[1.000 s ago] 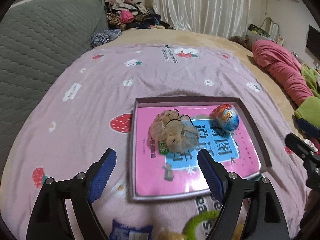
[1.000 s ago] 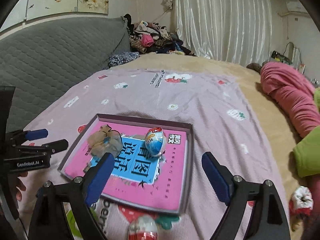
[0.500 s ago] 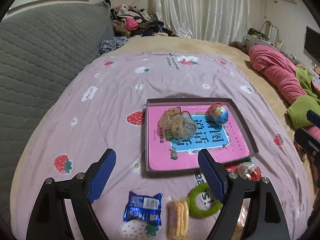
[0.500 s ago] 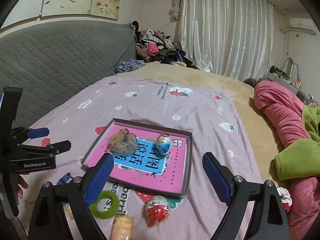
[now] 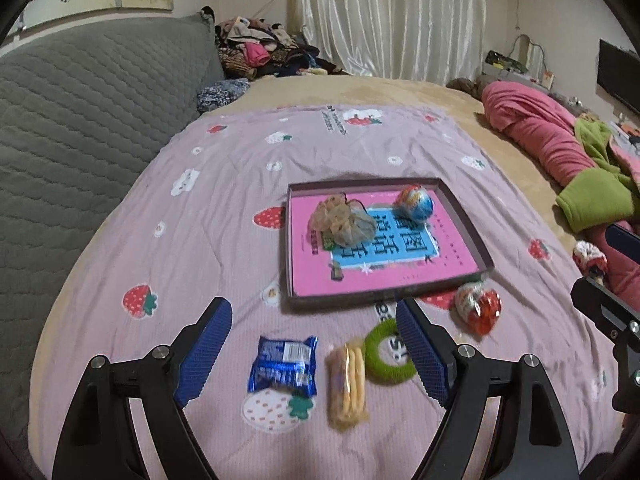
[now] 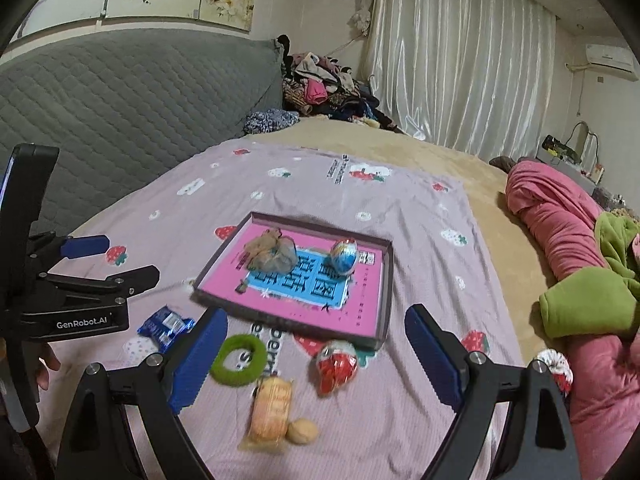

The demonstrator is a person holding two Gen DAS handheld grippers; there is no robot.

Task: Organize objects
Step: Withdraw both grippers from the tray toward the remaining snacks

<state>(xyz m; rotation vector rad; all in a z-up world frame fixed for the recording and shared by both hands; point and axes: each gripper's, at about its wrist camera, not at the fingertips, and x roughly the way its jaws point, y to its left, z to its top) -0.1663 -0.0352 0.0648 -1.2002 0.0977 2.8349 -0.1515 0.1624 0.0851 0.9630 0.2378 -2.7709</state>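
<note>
A shallow box with a pink floor (image 5: 464, 216) (image 6: 384, 280) lies on the pink strawberry blanket. In it are a tan mesh pouch (image 5: 344, 222) (image 6: 272, 254) and a blue foil egg (image 5: 414, 202) (image 6: 344, 256). In front of the box lie a blue snack packet (image 5: 284, 366) (image 6: 166, 326), a yellow biscuit pack (image 5: 348, 384) (image 6: 270, 412), a green ring (image 5: 386, 352) (image 6: 238, 360) and a red foil egg (image 5: 478, 308) (image 6: 336, 366). A small walnut (image 6: 302, 432) sits by the biscuits. My left gripper (image 5: 316, 358) and right gripper (image 6: 316, 360) are both open and empty, above these items.
A grey quilted headboard (image 5: 80, 120) runs along the left. A pink and green bundle of bedding (image 5: 560, 160) (image 6: 580, 264) lies at the right. A red and white scrunchie (image 5: 590, 258) (image 6: 554, 366) lies by it. A clothes pile (image 5: 256, 48) is at the back.
Both grippers have pulled back and up from the box. The snack packet, biscuits, green ring and red egg have come into view in front of the box. Jaws stay open.
</note>
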